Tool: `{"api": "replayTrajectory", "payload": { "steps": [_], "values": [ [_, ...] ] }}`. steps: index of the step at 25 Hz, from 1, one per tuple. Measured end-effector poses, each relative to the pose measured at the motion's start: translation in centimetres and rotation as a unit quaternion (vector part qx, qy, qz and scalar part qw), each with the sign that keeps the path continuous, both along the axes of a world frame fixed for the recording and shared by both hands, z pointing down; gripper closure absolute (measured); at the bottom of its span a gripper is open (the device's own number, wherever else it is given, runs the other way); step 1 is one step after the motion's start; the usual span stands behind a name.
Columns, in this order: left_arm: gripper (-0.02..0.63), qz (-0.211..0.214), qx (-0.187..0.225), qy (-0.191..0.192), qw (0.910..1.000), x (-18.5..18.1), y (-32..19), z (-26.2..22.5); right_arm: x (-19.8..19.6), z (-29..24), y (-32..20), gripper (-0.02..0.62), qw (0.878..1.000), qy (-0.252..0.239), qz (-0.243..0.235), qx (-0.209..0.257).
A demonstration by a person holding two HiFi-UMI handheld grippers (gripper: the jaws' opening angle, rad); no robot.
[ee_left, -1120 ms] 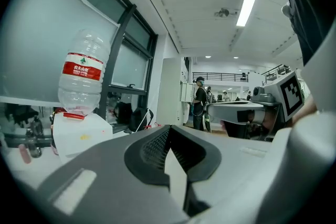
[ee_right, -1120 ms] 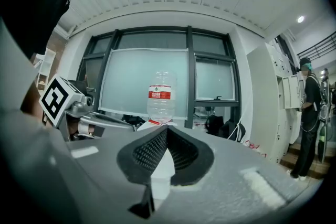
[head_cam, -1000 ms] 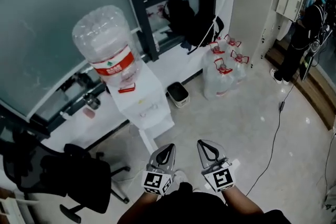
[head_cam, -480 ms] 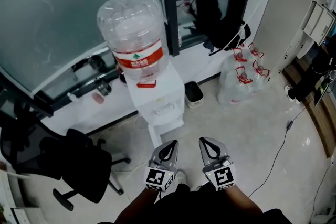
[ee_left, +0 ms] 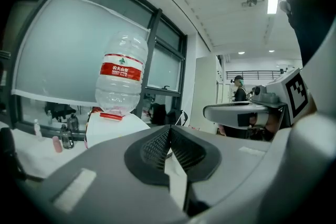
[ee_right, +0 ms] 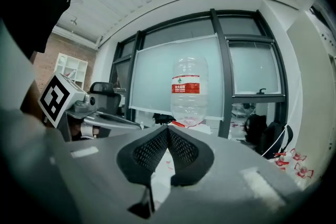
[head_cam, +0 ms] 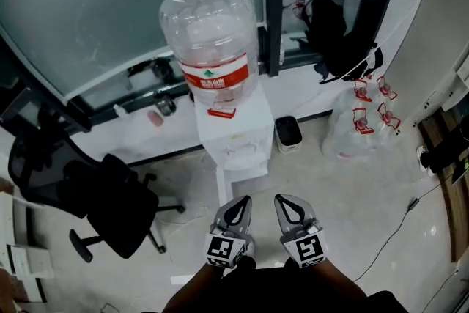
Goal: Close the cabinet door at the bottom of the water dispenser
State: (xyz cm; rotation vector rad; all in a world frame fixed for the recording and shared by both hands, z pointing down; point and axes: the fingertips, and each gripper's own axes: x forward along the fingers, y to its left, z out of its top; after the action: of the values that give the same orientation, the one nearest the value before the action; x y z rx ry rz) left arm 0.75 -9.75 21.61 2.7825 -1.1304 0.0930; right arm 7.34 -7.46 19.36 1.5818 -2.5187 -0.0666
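The white water dispenser point(head_cam: 233, 134) stands against the window ledge with a large clear bottle point(head_cam: 212, 40) on top. From its base a thin white panel, the cabinet door point(head_cam: 222, 187), sticks out toward me, seen edge-on. My left gripper point(head_cam: 237, 203) and right gripper point(head_cam: 287, 201) hang side by side just short of the door, both shut with nothing between the pads. In the left gripper view the bottle point(ee_left: 121, 81) sits up and left of the closed left gripper point(ee_left: 169, 128). In the right gripper view the bottle point(ee_right: 187, 91) is straight beyond the closed right gripper point(ee_right: 167, 128).
A black office chair point(head_cam: 102, 201) stands left of the dispenser. A small black bin point(head_cam: 288, 134) and bagged water jugs point(head_cam: 359, 124) sit to its right. A black backpack point(head_cam: 337, 40) lies on the ledge. A cable point(head_cam: 396, 227) crosses the floor at right.
The view has swung so the dispenser, earlier off to the left, now stands straight ahead of both grippers. Both grippers turned with it and stayed shut.
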Motion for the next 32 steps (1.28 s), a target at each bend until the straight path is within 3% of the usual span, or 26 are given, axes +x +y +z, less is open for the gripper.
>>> {"api": "replayTrajectory", "payload": {
  "steps": [4, 7, 18, 32],
  "values": [
    [0.588, -0.033, -0.005, -0.006, 0.9994, 1.8, 0.5, 0.4, 1.9, 0.3, -0.3, 0.592, 0.999, -0.028, -0.029, -0.006],
    [0.588, -0.060, -0.002, -0.013, 0.9981, 2.7, 1.1, 0.5, 3.3, 0.0, -0.1, 0.592, 0.998, -0.003, -0.060, -0.001],
    [0.588, -0.162, 0.001, -0.013, 0.9867, 4.6, 3.3, 0.9, 5.8, 0.7, 0.3, 0.592, 0.986, -0.003, -0.164, -0.001],
    [0.588, -0.233, -0.065, -0.016, 0.9701, -4.2, 4.0, 6.1, -0.5, 5.0, -0.6, 0.592, 0.981, 0.015, -0.188, -0.045]
  ]
}}
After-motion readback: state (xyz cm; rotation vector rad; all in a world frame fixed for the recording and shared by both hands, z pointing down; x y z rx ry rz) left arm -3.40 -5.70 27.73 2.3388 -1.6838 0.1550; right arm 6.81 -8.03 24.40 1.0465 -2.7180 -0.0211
